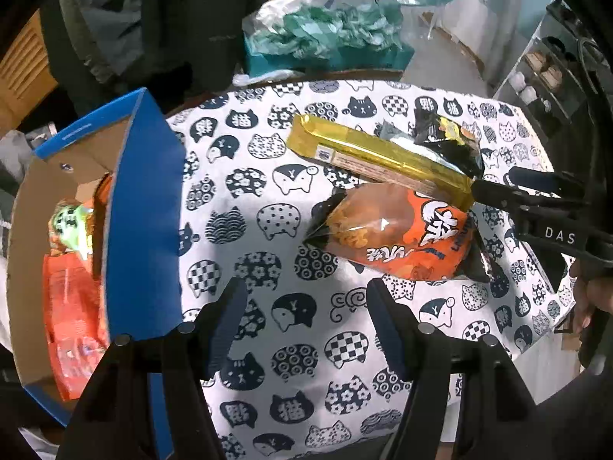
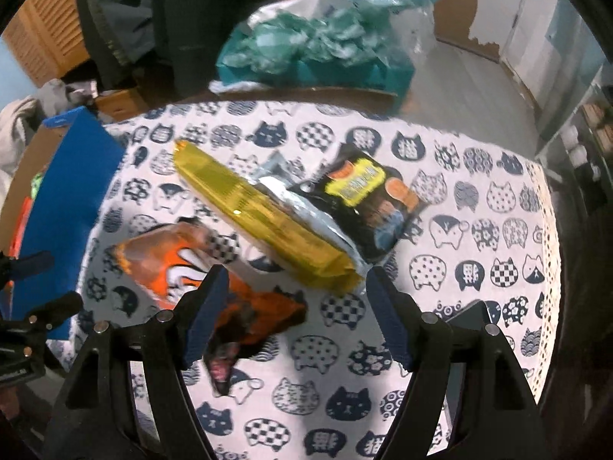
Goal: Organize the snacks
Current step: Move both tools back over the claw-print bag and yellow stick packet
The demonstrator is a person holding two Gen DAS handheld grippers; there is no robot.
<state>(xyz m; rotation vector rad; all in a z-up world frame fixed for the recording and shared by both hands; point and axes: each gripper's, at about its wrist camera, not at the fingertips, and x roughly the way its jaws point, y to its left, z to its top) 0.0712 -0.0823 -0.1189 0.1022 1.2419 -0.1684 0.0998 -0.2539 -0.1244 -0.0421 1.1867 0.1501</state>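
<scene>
Nearest me, my left gripper [image 1: 302, 306] stands open and empty over bare cat-print tabletop [image 1: 237, 230]; my right gripper [image 2: 293, 295] is just as empty, jaws spread wide over the lower end of the crinkly orange snack bag [image 2: 184, 268].

Beyond that bag lies the long gold foil packet [image 2: 260, 222], one end overlapping it, and behind that the black snack pouch with a yellow label [image 2: 367, 199].

Closing here, I judge I could pinch the gold packet's corner along with the orange bag and drag both, or the slick film could slip out.

Only the left view looks into the blue-sided cardboard box [image 1: 145, 207] at the frame's left, where an orange packet [image 1: 72, 306] and a green-and-white one [image 1: 71, 226] already lie. The right view shows just its outer wall, but reads the black pouch's face clearly.
</scene>
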